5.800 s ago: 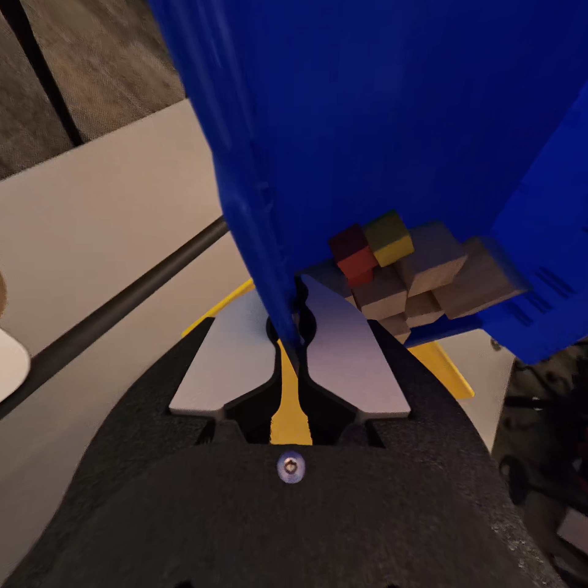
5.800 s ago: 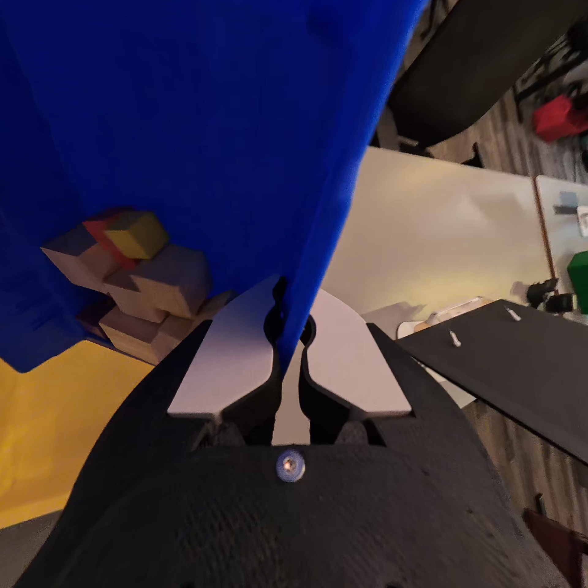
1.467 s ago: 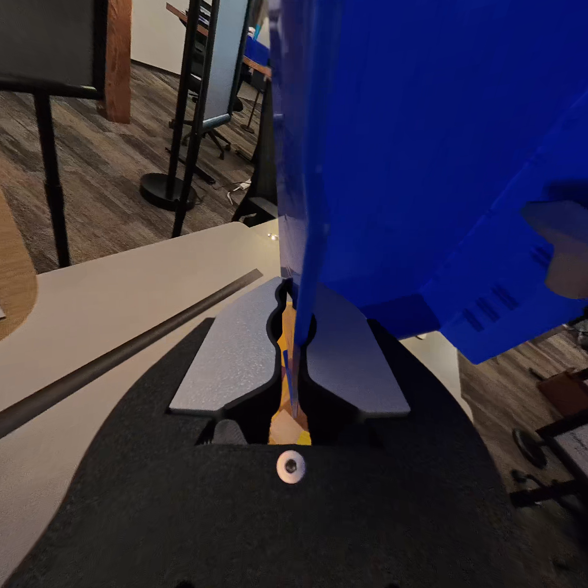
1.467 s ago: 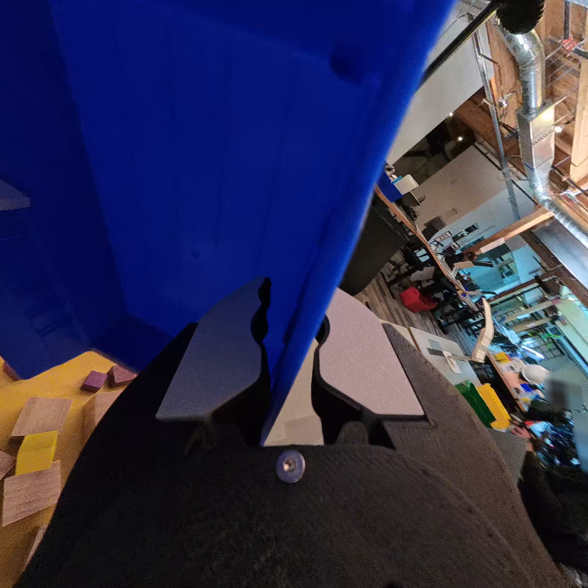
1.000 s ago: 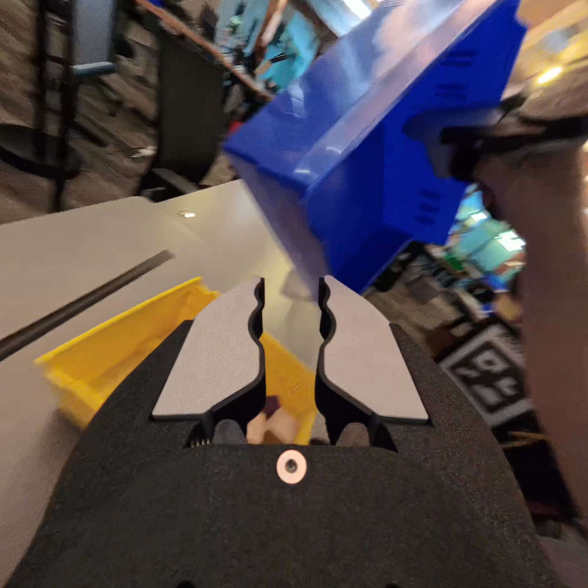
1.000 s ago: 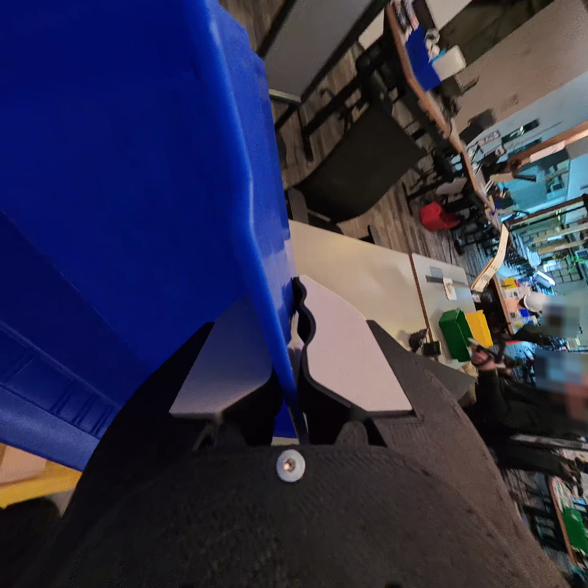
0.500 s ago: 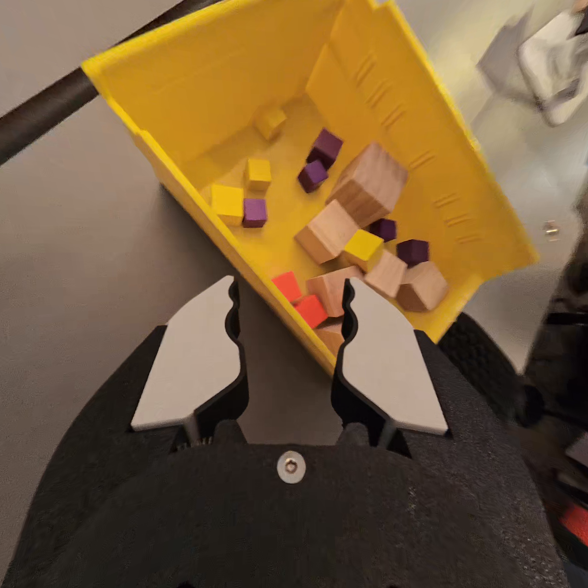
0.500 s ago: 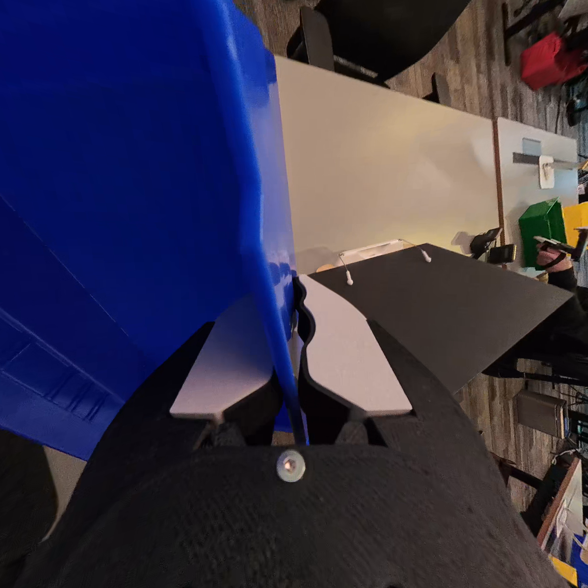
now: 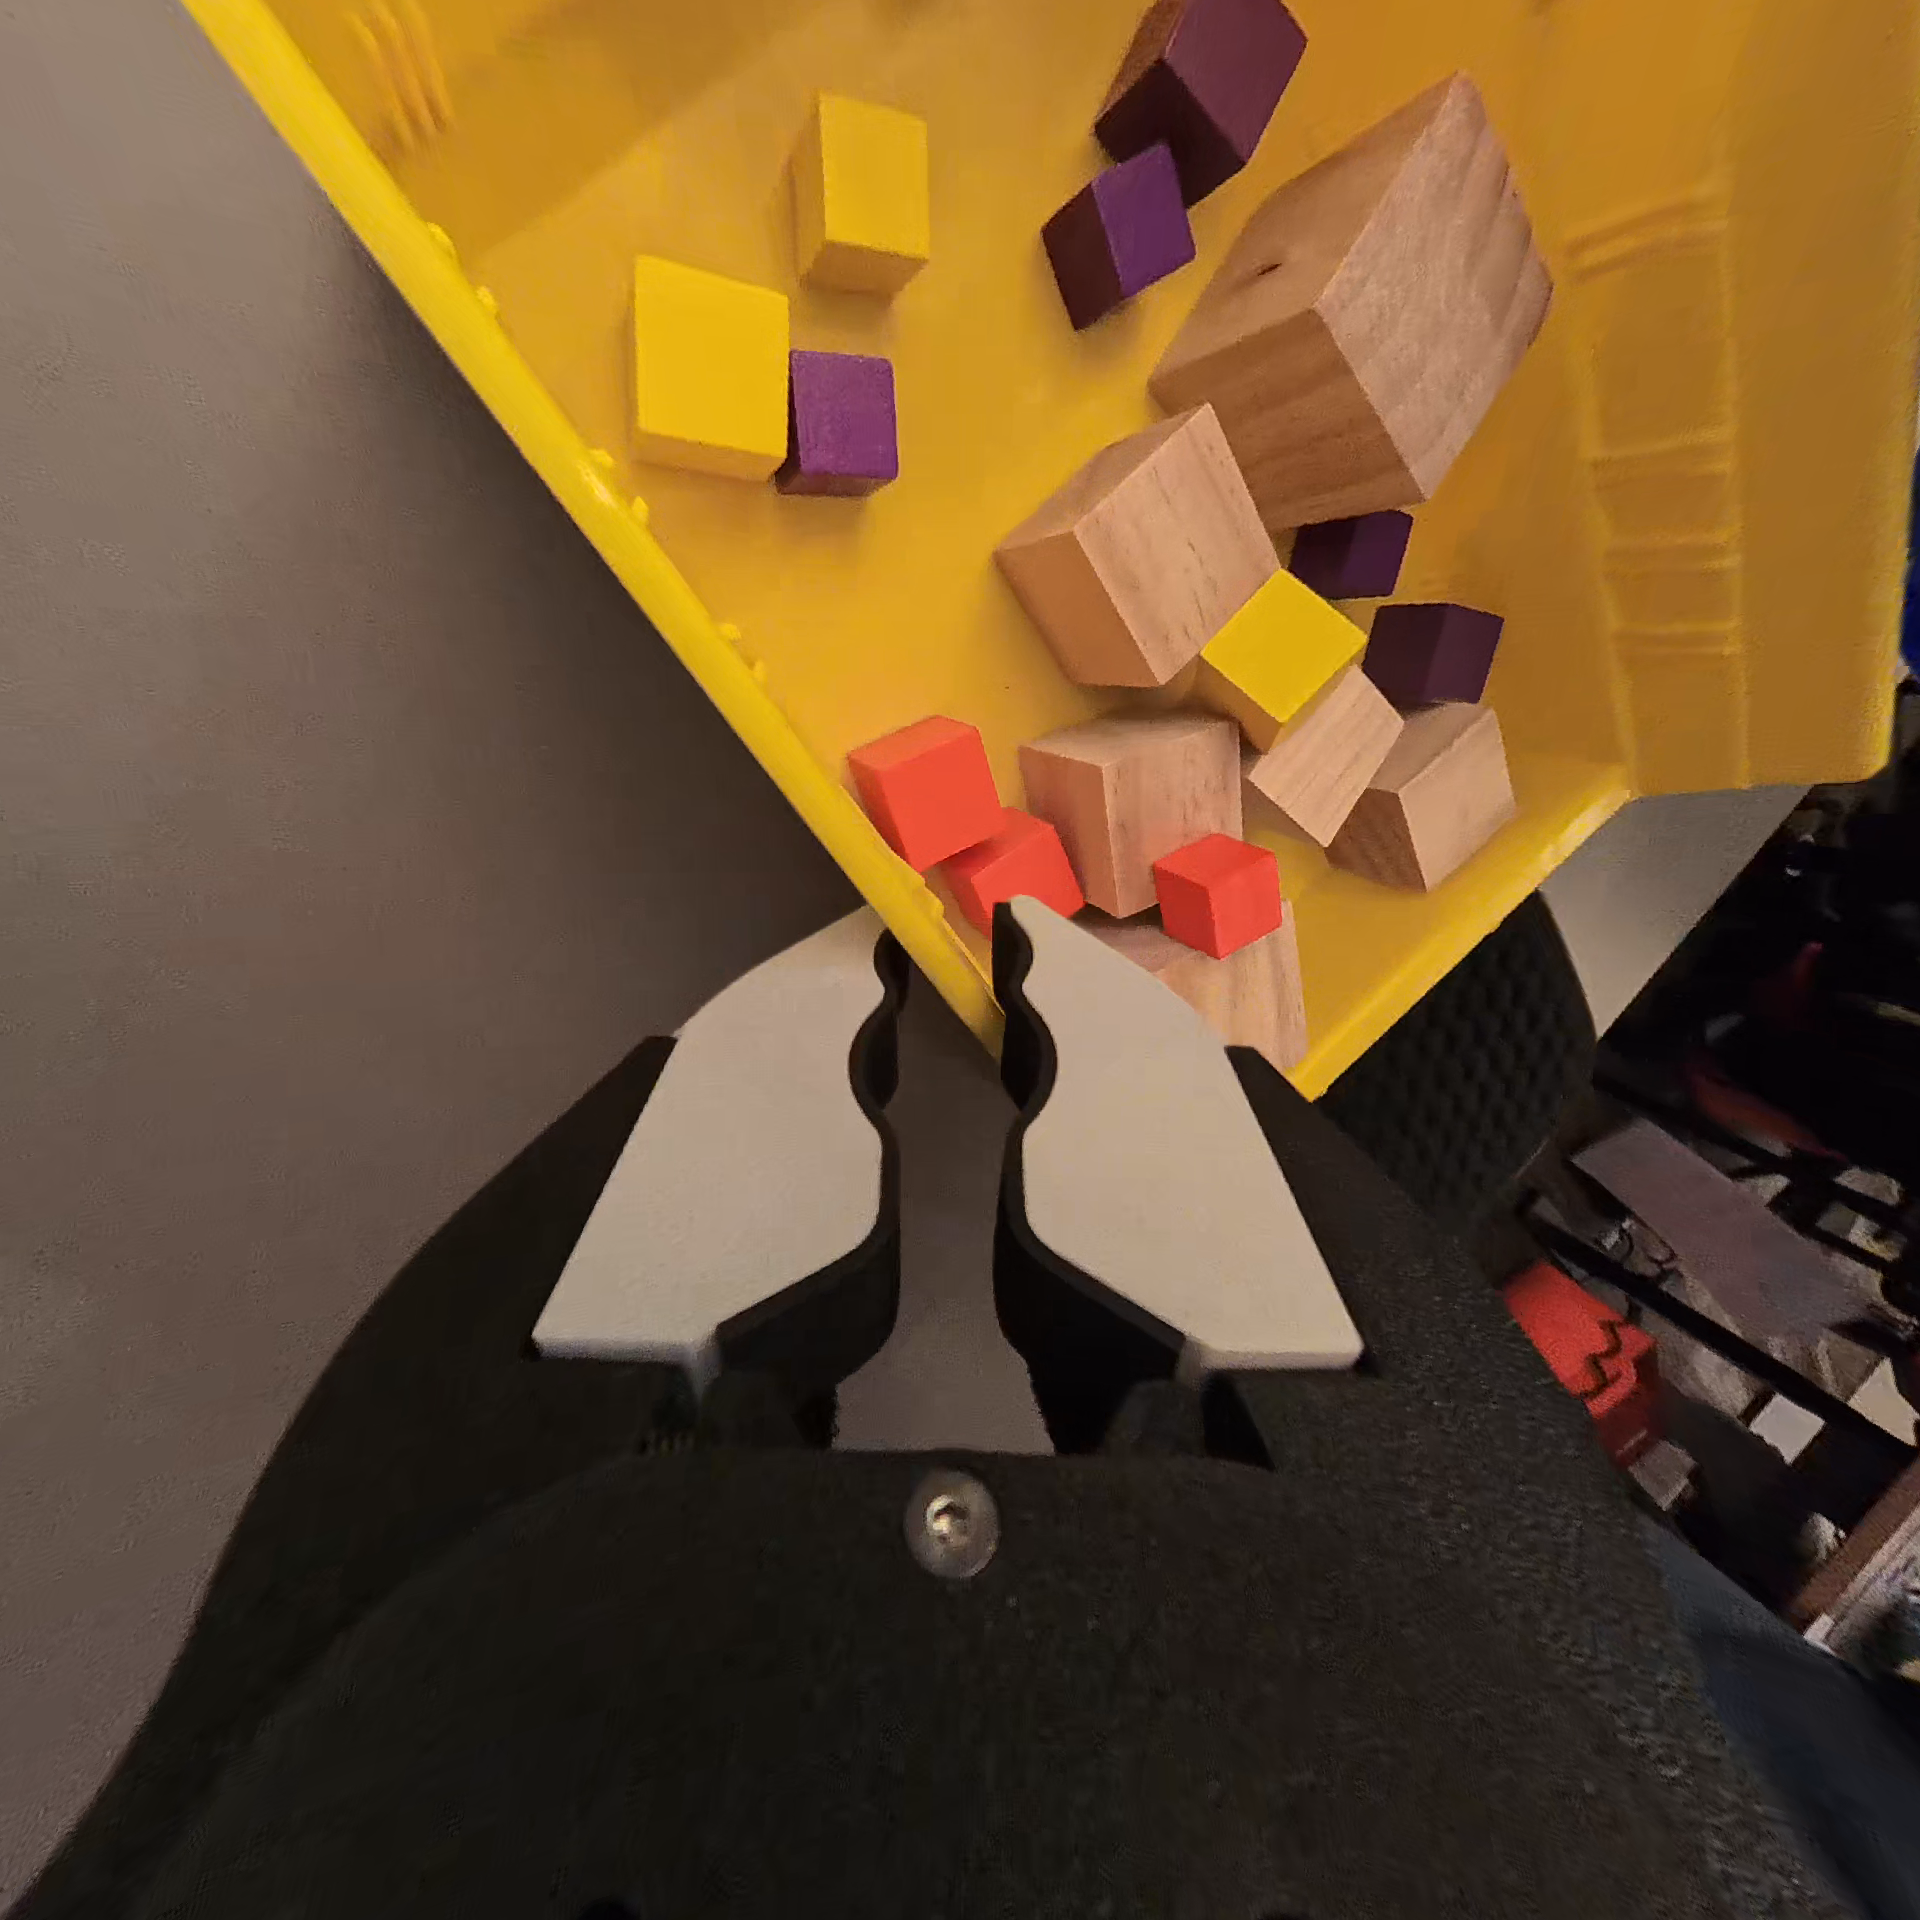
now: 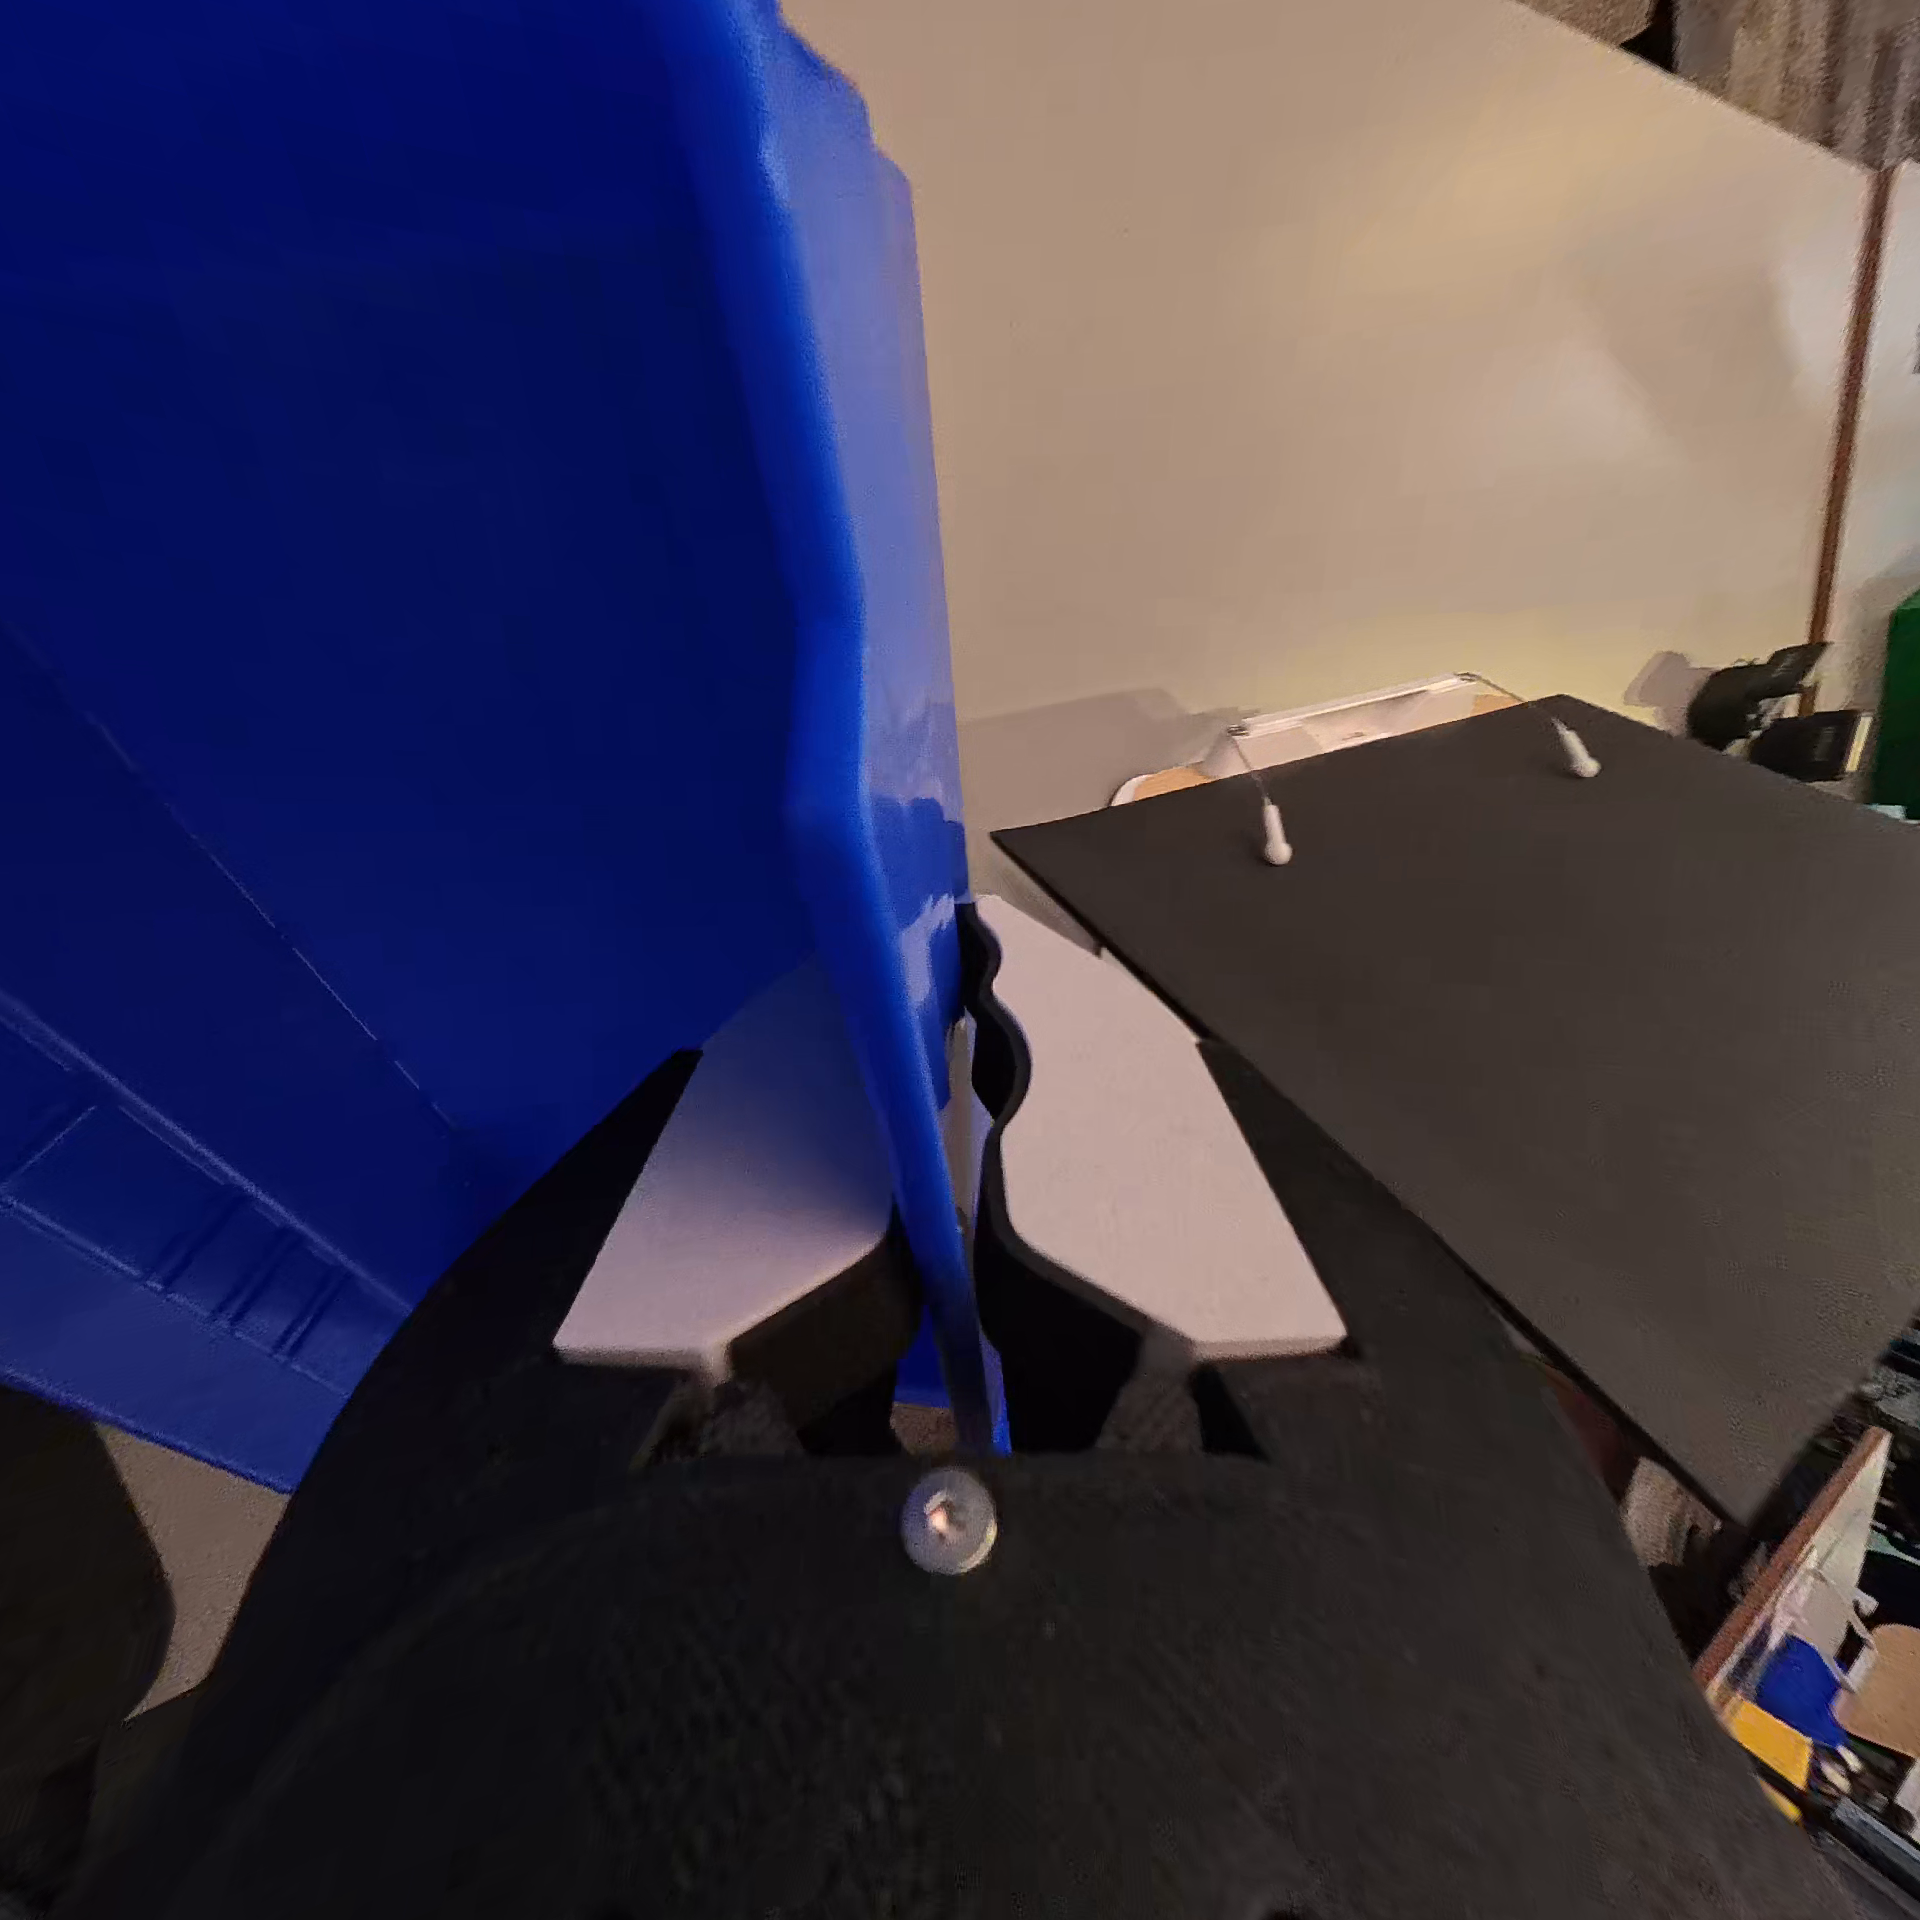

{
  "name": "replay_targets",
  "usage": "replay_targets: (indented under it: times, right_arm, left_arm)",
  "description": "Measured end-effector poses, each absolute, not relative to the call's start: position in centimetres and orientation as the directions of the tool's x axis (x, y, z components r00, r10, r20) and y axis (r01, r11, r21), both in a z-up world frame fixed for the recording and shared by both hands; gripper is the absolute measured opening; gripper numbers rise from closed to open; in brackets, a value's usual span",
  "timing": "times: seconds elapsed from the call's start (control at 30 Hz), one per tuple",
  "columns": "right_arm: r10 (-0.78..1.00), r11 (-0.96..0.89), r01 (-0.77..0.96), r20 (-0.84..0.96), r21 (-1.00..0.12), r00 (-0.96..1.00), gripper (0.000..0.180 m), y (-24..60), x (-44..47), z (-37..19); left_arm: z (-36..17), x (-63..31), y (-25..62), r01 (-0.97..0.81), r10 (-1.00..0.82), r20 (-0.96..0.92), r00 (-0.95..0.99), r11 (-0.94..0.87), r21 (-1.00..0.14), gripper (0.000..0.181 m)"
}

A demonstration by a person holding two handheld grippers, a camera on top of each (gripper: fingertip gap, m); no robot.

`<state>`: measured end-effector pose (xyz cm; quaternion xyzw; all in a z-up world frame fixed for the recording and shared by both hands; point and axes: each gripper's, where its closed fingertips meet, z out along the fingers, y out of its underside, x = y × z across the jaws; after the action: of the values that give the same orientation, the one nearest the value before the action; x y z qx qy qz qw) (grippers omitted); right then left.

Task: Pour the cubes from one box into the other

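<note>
1. Cubes (image 9: 1226, 582) lie in the yellow box (image 9: 1704, 416) on the grey table (image 9: 260, 623), bunched toward its near corner; the pour looks done.
2. Left gripper (image 9: 943, 925) straddles the yellow box's near wall, jaws parted and not yet clamped. Closing off-centre could nudge the box or pinch a red cube (image 9: 1013, 868) by the inner finger.
3. Right gripper (image 10: 961, 1049) is clenched on the blue box (image 10: 416, 623) wall; a one-sided hold could let the box swing or slip.
4. Half a second ago the left jaws gaped wider and stood short of the wall; seconds earlier both grippers held the blue box, cubes inside.
</note>
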<state>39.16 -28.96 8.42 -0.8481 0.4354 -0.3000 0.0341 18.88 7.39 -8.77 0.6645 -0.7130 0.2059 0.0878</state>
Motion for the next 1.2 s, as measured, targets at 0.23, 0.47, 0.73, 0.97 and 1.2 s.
replay_targets:
  times: [0.23,0.47,0.73,0.97,1.2]
  right_arm:
    - [-0.8,-0.585,-0.743,0.382,-0.324,0.463,0.005,-27.6,38.9,5.5]
    - [-0.866,-0.499,-0.815,0.176,-0.295,0.467,0.005,-23.8,37.9,1.7]
    - [-0.866,-0.455,-0.872,-0.138,-0.182,0.481,0.005,-15.8,35.6,-4.3]
    - [-0.839,-0.504,-0.859,-0.184,-0.094,0.512,0.005,-10.4,34.1,-10.2]
    - [-0.863,-0.484,-0.875,-0.156,-0.01,0.48,0.005,-9.2,33.7,-13.6]
  left_arm:
    - [-8.9,15.7,12.1,-0.993,-0.959,0.261,-0.114,0.098,-0.071,0.012]
    - [-8.8,9.8,20.1,-0.996,-0.974,0.213,-0.079,0.071,-0.047,0.011]
    - [-8.7,1.7,30.2,-0.994,-0.976,0.203,0.083,-0.097,-0.059,0.009]
    - [-8.6,-3.3,36.6,-0.971,-0.957,0.209,0.201,-0.223,-0.088,0.007]
    - [-8.6,-5.8,39.9,-0.927,-0.92,0.251,0.3,-0.343,-0.151,0.006]
